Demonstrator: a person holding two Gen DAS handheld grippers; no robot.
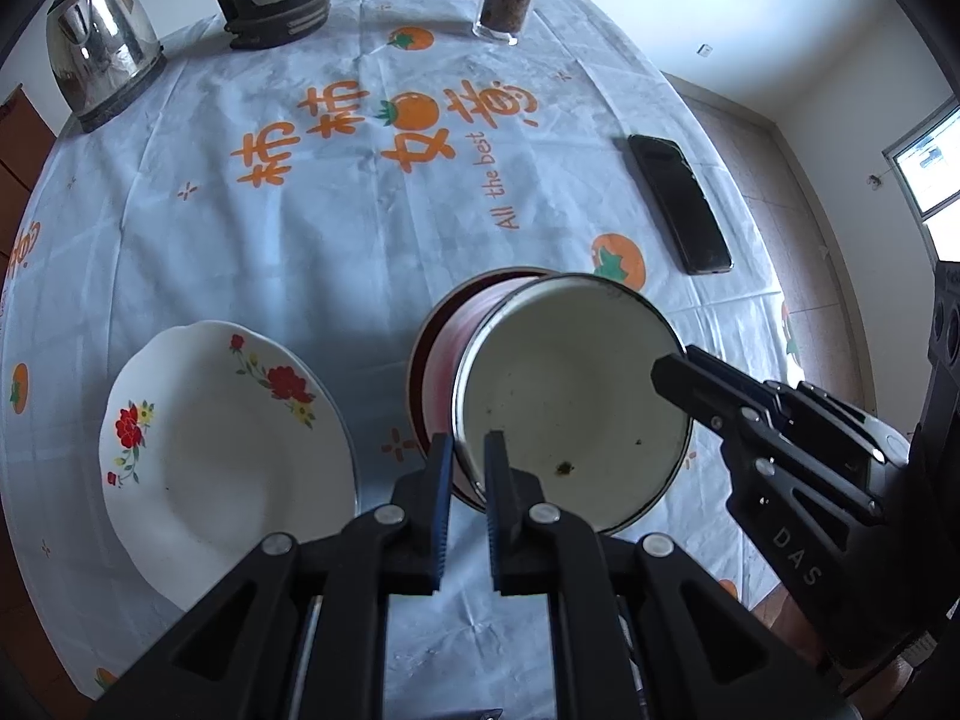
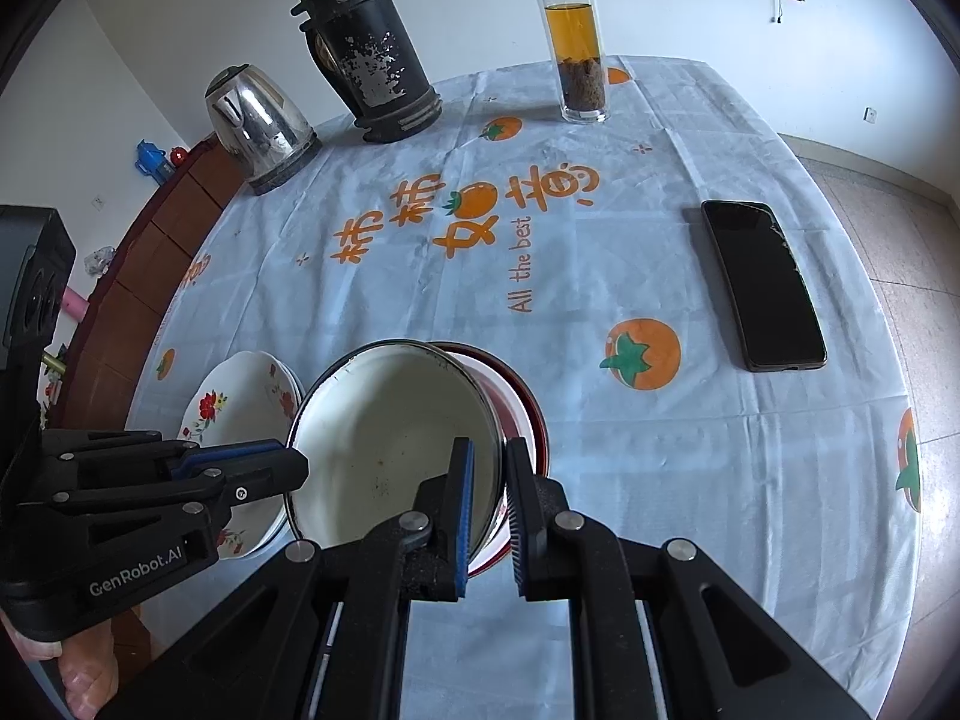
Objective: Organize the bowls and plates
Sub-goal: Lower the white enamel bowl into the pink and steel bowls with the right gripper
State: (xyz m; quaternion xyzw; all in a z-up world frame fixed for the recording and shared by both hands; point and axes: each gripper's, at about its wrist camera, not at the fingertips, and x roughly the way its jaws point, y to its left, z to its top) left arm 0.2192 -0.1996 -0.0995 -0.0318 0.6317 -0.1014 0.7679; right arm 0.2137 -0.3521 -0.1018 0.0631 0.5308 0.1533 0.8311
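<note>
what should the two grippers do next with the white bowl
Probably lower the white bowl straight down and level it. Both the left gripper and the right gripper pinch its rim on opposite sides, and it sits tilted, partly inside the red bowl, so it seems not yet nested. The flowered plate lies apart beside them.

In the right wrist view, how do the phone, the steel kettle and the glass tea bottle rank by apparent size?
1. Phone, nearest to the camera.
2 and 3. Steel kettle and glass tea bottle: similar in apparent size, and both stand far back, so I do not rank them.
</note>
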